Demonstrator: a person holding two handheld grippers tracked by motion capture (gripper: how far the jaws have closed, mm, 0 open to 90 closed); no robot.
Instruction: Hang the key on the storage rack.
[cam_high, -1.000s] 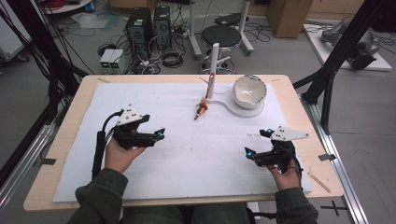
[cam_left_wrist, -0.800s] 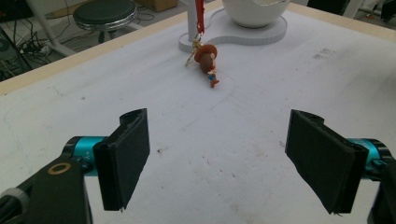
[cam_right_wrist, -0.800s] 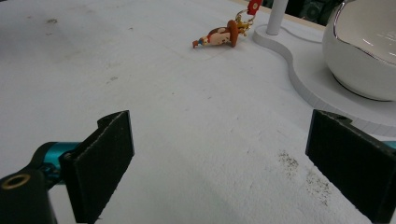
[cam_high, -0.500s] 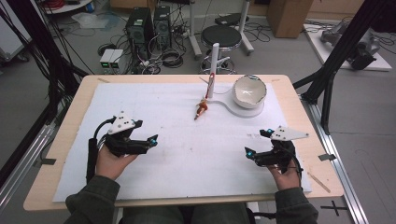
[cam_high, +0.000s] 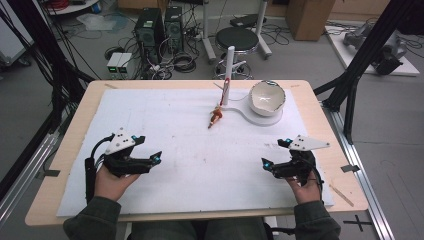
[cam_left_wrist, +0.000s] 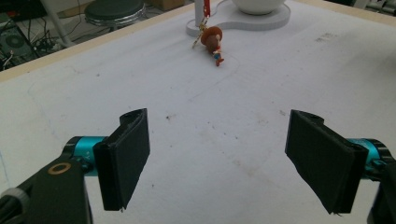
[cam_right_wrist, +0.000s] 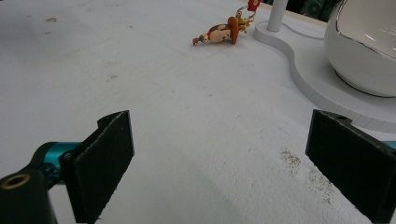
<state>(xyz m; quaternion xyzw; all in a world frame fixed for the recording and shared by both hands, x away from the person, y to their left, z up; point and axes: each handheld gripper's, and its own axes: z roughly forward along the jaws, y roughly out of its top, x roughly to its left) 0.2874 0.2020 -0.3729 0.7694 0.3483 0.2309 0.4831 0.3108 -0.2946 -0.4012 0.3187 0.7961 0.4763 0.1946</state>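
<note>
A small figurine keychain (cam_high: 216, 117) with a brown hat lies on the white mat (cam_high: 200, 165) at the far middle. It sits beside the white post (cam_high: 229, 75) of a white stand (cam_high: 245, 111). A white bowl (cam_high: 266, 97) rests on that stand. My left gripper (cam_high: 146, 148) is held low at the near left, open and holding nothing. In the left gripper view the jaws of the left gripper (cam_left_wrist: 224, 158) stand wide apart, with the figurine (cam_left_wrist: 214, 41) far ahead. My right gripper (cam_high: 276, 152) is at the near right, open too (cam_right_wrist: 224, 163), with the figurine (cam_right_wrist: 219, 33) and bowl (cam_right_wrist: 364, 46) beyond it.
The mat covers most of a wooden table (cam_high: 75, 130). Black frame struts (cam_high: 350, 90) rise by the table's right edge. A stool (cam_high: 242, 40) and computer cases (cam_high: 155, 30) stand on the floor beyond the far edge. The stand's base (cam_right_wrist: 308, 60) curves close to the right gripper.
My left gripper has drifted left and back toward the near edge of the table. The right gripper, figurine and bowl have stayed in place.
</note>
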